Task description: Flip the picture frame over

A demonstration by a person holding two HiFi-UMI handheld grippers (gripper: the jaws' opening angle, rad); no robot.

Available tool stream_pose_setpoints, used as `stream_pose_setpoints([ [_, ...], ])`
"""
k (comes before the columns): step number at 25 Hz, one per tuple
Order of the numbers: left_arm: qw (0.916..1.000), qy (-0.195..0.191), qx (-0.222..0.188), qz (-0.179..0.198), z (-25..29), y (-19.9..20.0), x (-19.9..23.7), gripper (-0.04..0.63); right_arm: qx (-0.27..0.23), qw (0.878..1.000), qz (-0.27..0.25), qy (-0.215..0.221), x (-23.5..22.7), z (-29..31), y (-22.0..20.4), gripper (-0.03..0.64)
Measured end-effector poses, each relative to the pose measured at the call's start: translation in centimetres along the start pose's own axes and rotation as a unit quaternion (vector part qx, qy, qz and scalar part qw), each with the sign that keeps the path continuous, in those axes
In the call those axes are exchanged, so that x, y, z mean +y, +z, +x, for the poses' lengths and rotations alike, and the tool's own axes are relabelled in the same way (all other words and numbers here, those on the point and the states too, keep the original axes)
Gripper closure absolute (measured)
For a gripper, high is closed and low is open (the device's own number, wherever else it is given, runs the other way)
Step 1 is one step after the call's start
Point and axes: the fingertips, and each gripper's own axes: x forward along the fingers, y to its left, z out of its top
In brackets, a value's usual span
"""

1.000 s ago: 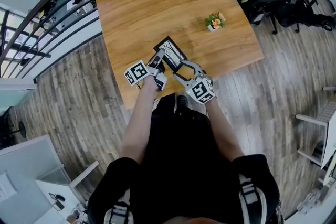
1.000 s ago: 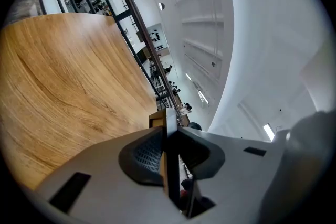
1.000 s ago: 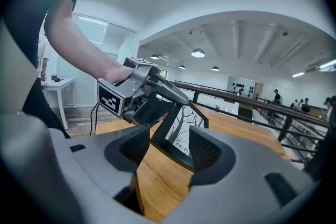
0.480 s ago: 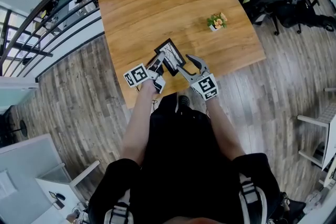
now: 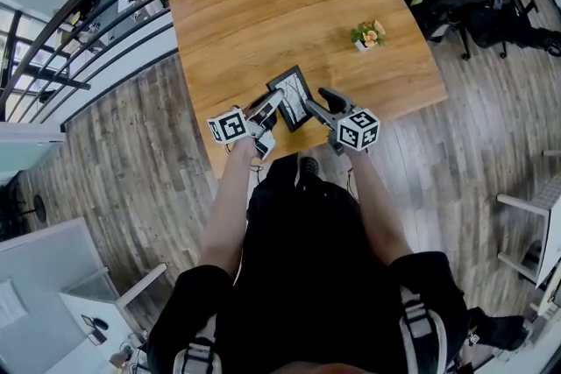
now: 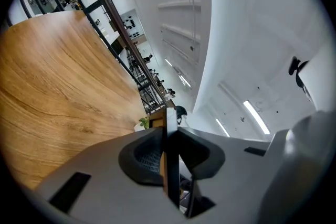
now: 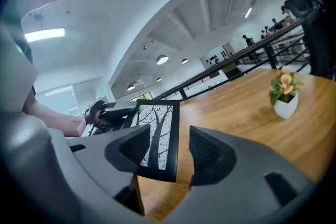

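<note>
left claw (image 5: 272, 103) pinches the picture frame (image 5: 293, 95) edge-on, straight ahead of it, tilted up off the tabletop (image 5: 263, 4). right claw (image 5: 318, 103), spread, straddles the frame's near corner without pressing; the frame's long axis runs ahead, away from it.

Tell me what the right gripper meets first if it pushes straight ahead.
Probably the black-framed tree-print picture frame, just ahead of the open jaws of the right gripper; exact depth is unclear.

From my left gripper (image 6: 169, 159) I see only the thin edge of the black-framed tree-print picture (image 6: 171, 126) clamped between its jaws, and one pad of my right gripper (image 7: 169, 153) hides its lower corner.
</note>
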Motion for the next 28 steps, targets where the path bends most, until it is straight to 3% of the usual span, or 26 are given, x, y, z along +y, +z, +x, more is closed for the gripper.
stream_pose_setpoints([
  [6, 0.9964, -0.069, 0.027, -0.041, 0.3, -1.4, -1.5, 0.506, 0.019, 0.997, 0.063, 0.046, 0.0, -0.1, -1.4, 0.384],
  [12, 0.9937, -0.101, 0.045, -0.018, -0.1, -1.7, -2.0, 0.506, 0.019, 0.983, 0.14, 0.117, 1.7, -0.5, -1.9, 0.47],
  [16, 0.9932, -0.107, 0.046, -0.007, 0.0, -1.8, -1.9, 0.506, 0.027, 0.98, 0.15, 0.126, 1.5, -0.6, -2.5, 0.471],
  [21, 0.9951, -0.092, 0.026, -0.023, 0.3, -1.3, -1.0, 0.509, 0.026, 0.985, 0.128, 0.115, 1.3, -0.7, -2.0, 0.494],
  [23, 0.9971, -0.066, 0.026, -0.026, 0.4, -1.5, -0.2, 0.511, 0.027, 0.987, 0.118, 0.105, 1.0, -0.7, -1.9, 0.499],
  [28, 0.9992, -0.019, 0.032, 0.013, 1.0, -1.6, 1.1, 0.512, 0.036, 0.992, 0.096, 0.073, 0.1, -0.4, -2.4, 0.503],
])
